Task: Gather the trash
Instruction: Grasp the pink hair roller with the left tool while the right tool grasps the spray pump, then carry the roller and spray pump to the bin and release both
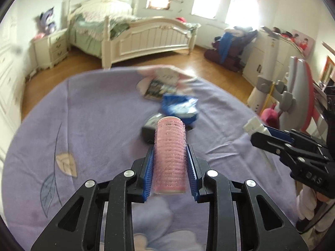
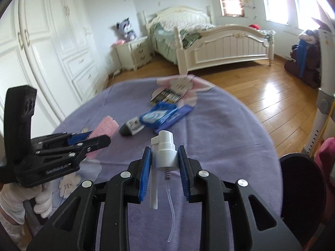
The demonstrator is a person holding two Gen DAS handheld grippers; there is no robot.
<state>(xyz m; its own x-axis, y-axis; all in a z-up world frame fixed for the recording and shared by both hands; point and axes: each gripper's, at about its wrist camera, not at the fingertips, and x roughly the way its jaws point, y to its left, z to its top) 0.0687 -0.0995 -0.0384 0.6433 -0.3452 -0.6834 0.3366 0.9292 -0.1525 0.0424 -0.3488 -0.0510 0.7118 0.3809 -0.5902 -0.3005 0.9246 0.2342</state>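
Pink bristly hair roller (image 1: 170, 156) clamped by left gripper (image 1: 170, 167); right gripper (image 2: 164, 163) clamps white spray pump (image 2: 165, 150).

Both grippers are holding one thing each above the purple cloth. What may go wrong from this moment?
1. The pink cylindrical hair roller sticks far out beyond the left gripper; its soft mesh may slide or tilt between the jaws.
2. The right gripper clamps only the white plastic spray pump head; its thin clear tube hangs loose and may snag on the purple floral cloth.
3. The blue wipes packet and other trash remain there.
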